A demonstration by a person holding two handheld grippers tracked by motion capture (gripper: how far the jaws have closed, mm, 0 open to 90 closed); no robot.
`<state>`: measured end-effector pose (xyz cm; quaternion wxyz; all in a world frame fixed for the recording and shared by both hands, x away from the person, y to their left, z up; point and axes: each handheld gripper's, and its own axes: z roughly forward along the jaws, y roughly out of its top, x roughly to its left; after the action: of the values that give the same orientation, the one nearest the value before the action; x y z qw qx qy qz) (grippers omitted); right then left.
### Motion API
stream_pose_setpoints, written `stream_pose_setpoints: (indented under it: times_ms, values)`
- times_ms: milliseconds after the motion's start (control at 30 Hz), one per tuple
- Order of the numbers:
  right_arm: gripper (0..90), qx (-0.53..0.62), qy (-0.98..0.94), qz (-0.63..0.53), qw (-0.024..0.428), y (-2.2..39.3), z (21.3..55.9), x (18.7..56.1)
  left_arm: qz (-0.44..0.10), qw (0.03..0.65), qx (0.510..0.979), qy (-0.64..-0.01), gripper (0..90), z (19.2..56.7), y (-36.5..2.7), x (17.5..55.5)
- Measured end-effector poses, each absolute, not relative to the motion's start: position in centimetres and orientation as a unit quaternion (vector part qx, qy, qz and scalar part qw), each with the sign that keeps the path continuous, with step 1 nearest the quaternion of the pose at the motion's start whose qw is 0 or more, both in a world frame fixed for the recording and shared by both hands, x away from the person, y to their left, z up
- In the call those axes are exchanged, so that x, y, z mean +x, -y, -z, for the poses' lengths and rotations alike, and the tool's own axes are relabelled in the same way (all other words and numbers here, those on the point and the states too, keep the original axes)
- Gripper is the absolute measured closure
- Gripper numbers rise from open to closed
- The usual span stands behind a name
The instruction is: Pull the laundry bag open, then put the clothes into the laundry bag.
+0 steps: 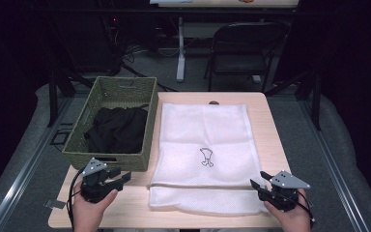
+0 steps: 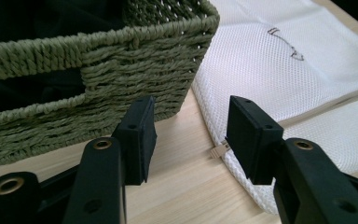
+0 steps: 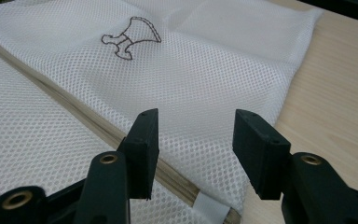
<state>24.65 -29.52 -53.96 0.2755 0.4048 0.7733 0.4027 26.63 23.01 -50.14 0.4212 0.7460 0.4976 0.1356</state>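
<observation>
We hold both grippers w/ fingers apart, empty: mesh bag [image 1: 204,150] lies flat on tabletop [image 1: 270,125], long axis fore-aft, between left gripper [image 1: 123,177] & right gripper [image 1: 257,181], right nearer.

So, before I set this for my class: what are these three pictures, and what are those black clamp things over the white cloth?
A person sits at a wooden table with a hand-held tool in each hand: the left gripper and the right gripper. One picture looks down from above; the other two come from cameras riding on each tool, looking along its black jaws. On the table lie a white mesh laundry bag and a green woven basket holding dark clothing. Both pairs of jaws stand open, with nothing held. The left points at the bag's zipper pull, the right at the bag's near corner.
</observation>
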Motion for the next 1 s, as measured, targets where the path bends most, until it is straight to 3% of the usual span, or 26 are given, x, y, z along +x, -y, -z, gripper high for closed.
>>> stream_pose_setpoints:
  times_ms: [167,233,500,1000]
  values:
    - [47.4,0.406,-0.779,-0.39,0.274,29.1,54.1,24.6,-0.147,0.408,0.745,-0.507,55.0,49.3,-23.0,26.3]
    - [43.1,0.402,-0.787,-0.386,0.267,28.6,54.2,24.6,-0.147,0.408,0.742,-0.512,47.6,48.9,-23.1,26.3]
    - [31.3,0.409,-0.789,-0.375,0.265,28.2,54.3,24.7,-0.148,0.411,0.74,-0.511,34.5,47.1,-23.3,26.4]
    - [28.7,0.409,-0.787,-0.375,0.269,28.1,54.3,24.8,-0.158,0.424,0.732,-0.51,31.2,45.1,-23.8,28.8]
